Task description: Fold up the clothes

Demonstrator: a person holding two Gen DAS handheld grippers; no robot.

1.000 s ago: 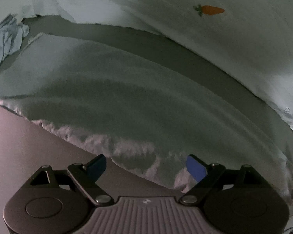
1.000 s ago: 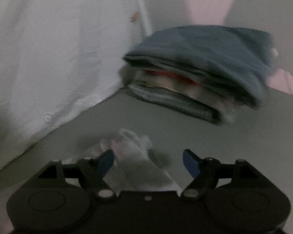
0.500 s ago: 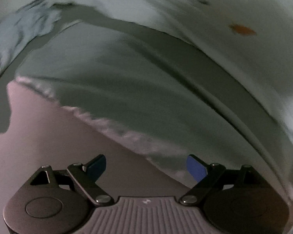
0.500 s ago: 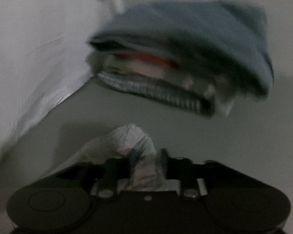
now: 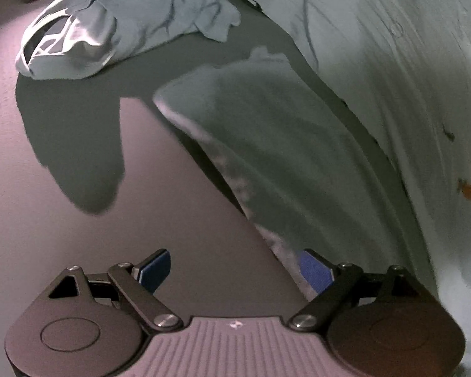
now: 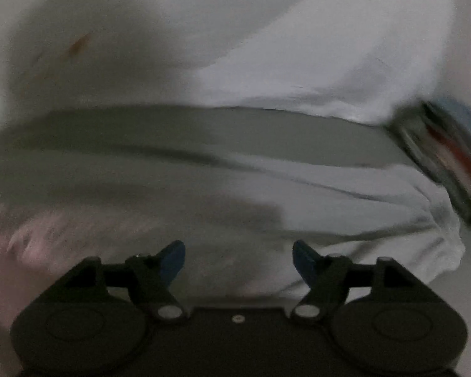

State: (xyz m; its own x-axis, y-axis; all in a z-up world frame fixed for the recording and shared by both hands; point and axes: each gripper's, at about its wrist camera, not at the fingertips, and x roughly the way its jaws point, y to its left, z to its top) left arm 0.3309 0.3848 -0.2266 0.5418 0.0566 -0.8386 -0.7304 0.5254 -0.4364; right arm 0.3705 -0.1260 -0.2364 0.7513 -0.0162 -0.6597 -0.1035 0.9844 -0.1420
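Note:
A pale, flat-folded garment lies on the pinkish-grey surface and runs from the middle to the lower right of the left wrist view. My left gripper is open and empty, and the garment's frayed-looking edge reaches its right pad. In the blurred right wrist view the same pale garment spreads below my right gripper. That gripper's jaws are opening with nothing pinched between them.
A crumpled light-blue garment lies at the far left. A white sheet with carrot prints borders the garment's far side and is also the white sheet in the right wrist view. A stack of folded clothes sits at the right edge.
The right gripper closed on a bunch of pale cloth, then let go and swung left, leaving the stack at the view's right edge. The left gripper rolled and moved along the garment's edge, still open.

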